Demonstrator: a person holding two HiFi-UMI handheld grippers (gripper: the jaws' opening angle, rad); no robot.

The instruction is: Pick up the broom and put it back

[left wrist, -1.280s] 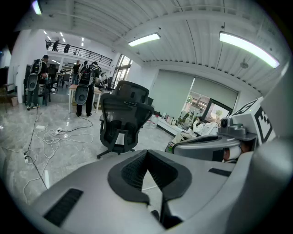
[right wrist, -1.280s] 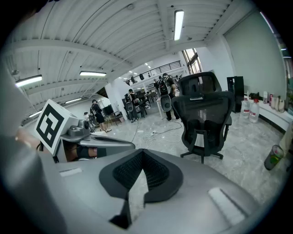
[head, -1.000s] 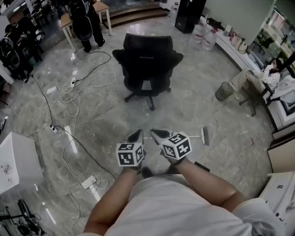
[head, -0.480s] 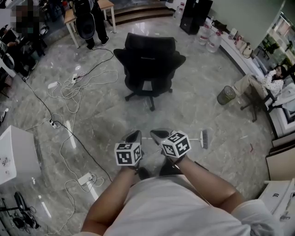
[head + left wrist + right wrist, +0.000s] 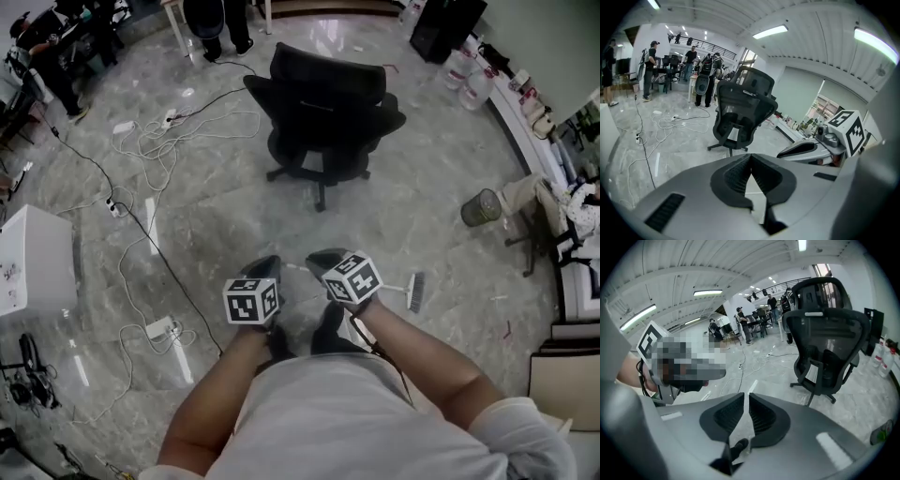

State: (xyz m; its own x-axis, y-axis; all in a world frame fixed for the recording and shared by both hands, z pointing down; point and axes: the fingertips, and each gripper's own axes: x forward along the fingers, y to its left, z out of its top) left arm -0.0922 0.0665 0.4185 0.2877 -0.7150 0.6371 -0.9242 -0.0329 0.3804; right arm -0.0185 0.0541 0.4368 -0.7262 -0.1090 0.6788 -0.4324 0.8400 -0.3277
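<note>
The broom lies flat on the marble floor, its brush head point(image 5: 414, 292) to the right of my hands and its thin pale handle point(image 5: 392, 284) running left behind the right gripper. My right gripper point(image 5: 321, 255) hangs over the handle's left part. Its jaws are opening, with a narrow slit between the tips point(image 5: 746, 397) and only floor and a shoe showing through it. My left gripper point(image 5: 267, 262) is close beside it on the left, with its tips together point(image 5: 750, 157) and nothing between them. Both point downward and forward.
A black office chair point(image 5: 328, 103) stands just ahead. White cables point(image 5: 141, 187) and a power strip point(image 5: 159, 328) trail over the floor at left, near a white box point(image 5: 33, 272). A mesh waste bin point(image 5: 481, 207) sits at right. People stand at the far back.
Both grippers have sunk toward the floor and drawn nearer my feet. The broom lies where it was.
</note>
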